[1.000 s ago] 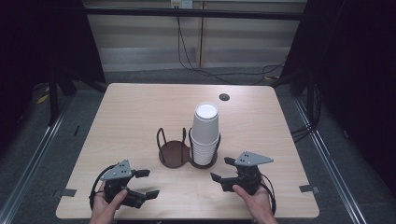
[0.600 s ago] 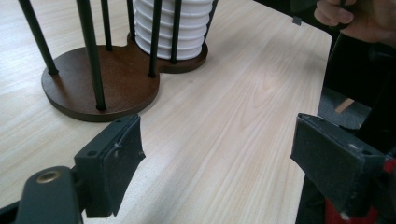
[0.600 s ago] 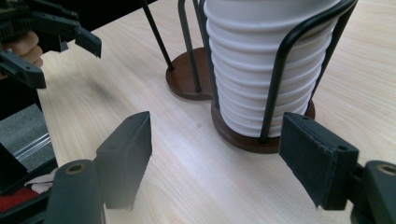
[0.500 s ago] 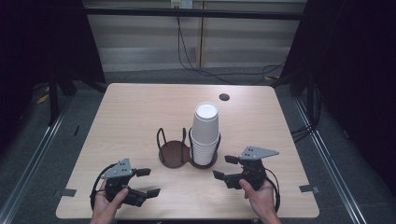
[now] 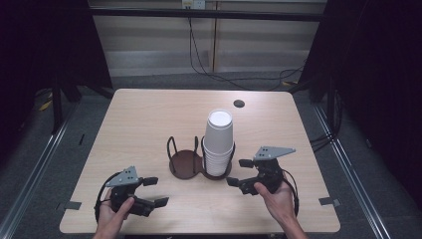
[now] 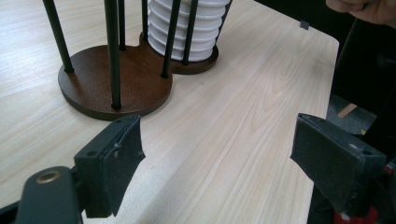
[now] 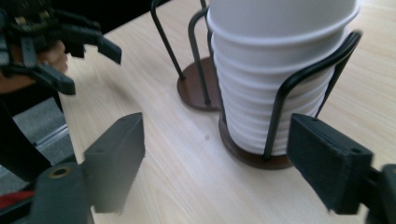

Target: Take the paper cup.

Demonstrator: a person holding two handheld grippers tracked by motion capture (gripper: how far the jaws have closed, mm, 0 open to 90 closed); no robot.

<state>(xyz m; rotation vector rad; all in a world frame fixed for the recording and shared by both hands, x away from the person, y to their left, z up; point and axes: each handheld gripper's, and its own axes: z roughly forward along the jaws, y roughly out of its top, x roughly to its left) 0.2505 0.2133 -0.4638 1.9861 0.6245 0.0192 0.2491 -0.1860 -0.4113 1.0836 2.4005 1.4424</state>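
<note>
A tall stack of upside-down white paper cups (image 5: 219, 144) stands in the right ring of a black wire cup holder on a brown base (image 5: 185, 163); its left ring is empty. My left gripper (image 5: 156, 191) hovers near the table's front left, open, with nothing between its jaws (image 6: 219, 154). The holder base (image 6: 126, 79) and the cups (image 6: 187, 28) lie ahead of it. My right gripper (image 5: 239, 172) is held just right of the cups, open and empty (image 7: 217, 154). The cup stack (image 7: 275, 70) is close in front of it, and the left gripper (image 7: 70, 51) shows farther off.
A small dark round hole (image 5: 239, 103) sits near the table's far edge. Grey tape marks lie at the front corners (image 5: 72, 205) (image 5: 326, 201). Cables run on the floor behind the table, and metal rails flank it on both sides.
The right gripper has lifted a little off the table beside the cups. The left gripper has kept still.
</note>
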